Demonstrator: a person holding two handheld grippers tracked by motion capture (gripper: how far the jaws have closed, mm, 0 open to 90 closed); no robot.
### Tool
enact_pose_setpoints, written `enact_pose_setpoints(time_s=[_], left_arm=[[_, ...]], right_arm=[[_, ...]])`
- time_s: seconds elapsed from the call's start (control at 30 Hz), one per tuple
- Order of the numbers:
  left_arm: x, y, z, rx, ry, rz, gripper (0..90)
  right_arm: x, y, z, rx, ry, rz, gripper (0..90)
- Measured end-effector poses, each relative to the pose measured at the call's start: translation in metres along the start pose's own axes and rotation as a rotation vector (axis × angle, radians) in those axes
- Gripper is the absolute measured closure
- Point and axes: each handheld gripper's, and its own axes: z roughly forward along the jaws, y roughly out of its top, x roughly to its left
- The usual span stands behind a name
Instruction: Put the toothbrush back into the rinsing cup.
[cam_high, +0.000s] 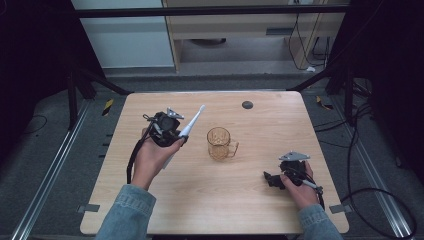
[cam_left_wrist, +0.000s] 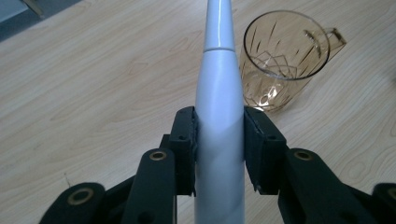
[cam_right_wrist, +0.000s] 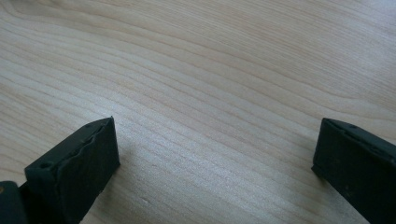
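Already lifted, the white toothbrush (cam_left_wrist: 218, 116) sits clamped in the left claw (cam_left_wrist: 219, 144), amber cup (cam_left_wrist: 280, 60) just ahead, unfilled; the right claw (cam_right_wrist: 215, 163) rests wide apart.

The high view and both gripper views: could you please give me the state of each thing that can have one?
Toothbrush: clamped in the left gripper, head pointing up and away.
Cup: upright on the table, empty, untouched.
Left gripper: shut on the toothbrush.
Right gripper: open, holding nothing, low over the table.

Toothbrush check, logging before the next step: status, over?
Left gripper shut on toothbrush, held above table. Right gripper open, low over table. Amber cup upright, nothing in between.
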Motion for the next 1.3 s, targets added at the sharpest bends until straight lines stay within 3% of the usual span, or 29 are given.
enact_pose_setpoints(time_s=[0.3,0.7,1.03,1.3], left_arm=[[-0.012,0.014,0.007,-0.008,-0.025,0.029,66.4],[-0.017,0.030,0.012,-0.021,-0.042,0.037,66.4],[-0.021,0.046,0.015,-0.028,-0.050,0.067,66.4],[-0.024,0.065,0.021,-0.050,-0.071,0.086,66.4]], right_arm=[[0.001,0.000,-0.001,0.004,0.008,0.012,0.4],[0.001,0.000,-0.001,0.003,0.008,0.009,0.6],[0.001,0.000,-0.001,0.003,0.007,0.009,0.6],[-0.001,0.000,0.001,-0.001,0.004,-0.020,0.5]])
